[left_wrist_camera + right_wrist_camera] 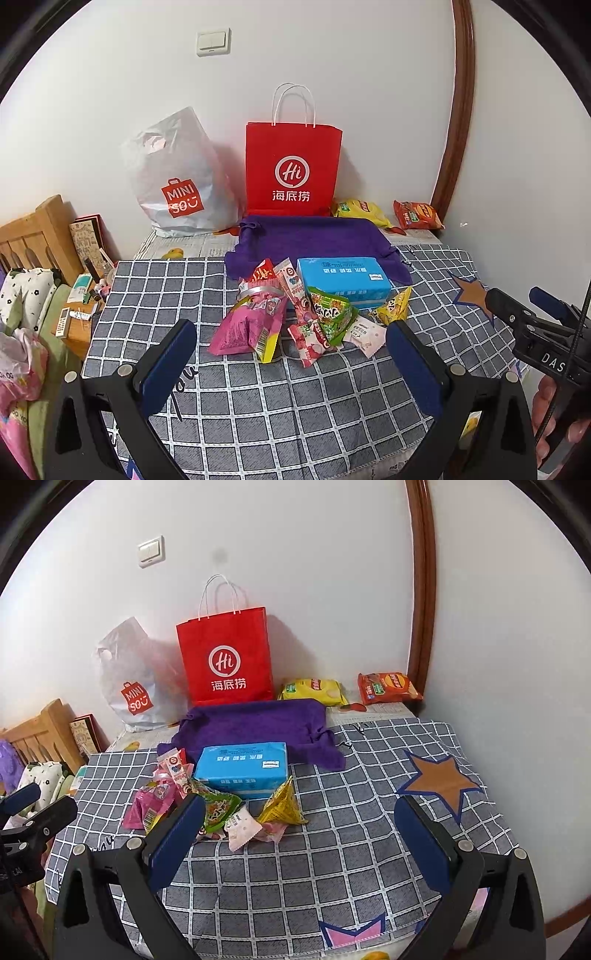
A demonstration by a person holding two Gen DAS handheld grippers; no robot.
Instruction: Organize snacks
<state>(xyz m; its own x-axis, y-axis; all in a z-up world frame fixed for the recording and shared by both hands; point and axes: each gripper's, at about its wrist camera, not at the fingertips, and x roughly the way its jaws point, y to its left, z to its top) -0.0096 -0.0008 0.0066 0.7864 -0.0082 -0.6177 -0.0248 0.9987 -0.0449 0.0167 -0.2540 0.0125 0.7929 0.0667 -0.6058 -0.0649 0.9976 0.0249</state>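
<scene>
Grey checked cloth (pixel 295 398) covers the table, and the snacks sit in a loose heap near its middle, right in front of a blue box (pixel 343 280). Pink bag (pixel 245 328) on the left edge of the heap, a green packet (pixel 328 314) in the centre, a yellow triangular packet (pixel 393 308) on the right, and a pale wrapped sweet (pixel 364 334) lying nearest the camera — all of them overlapping or touching their neighbours.

Left gripper (pixel 291 362) hangs above the cloth just short of the heap, jaws spread wide, nothing between them. Right gripper (pixel 301 834) is likewise wide apart and holding nothing; from its own camera the left finger (pixel 177 842) hides part of the green packet (pixel 218 808), while the yellow packet (pixel 282 806) and the sweet (pixel 242 827) lie in the gap ahead.

Behind the blue box (pixel 242 771) a purple cloth (pixel 314 240) is spread out, rumpled at the corners. Behind that, against the wall, a red paper bag (pixel 293 170) stands upright with a white plastic bag (pixel 177 181) slumped just beside it on the left. Off to the right at the back — two more snacks, a yellow chip bag (pixel 314 690) and an orange chip bag (pixel 389 686), near each other but apart, well away from the heap.
</scene>
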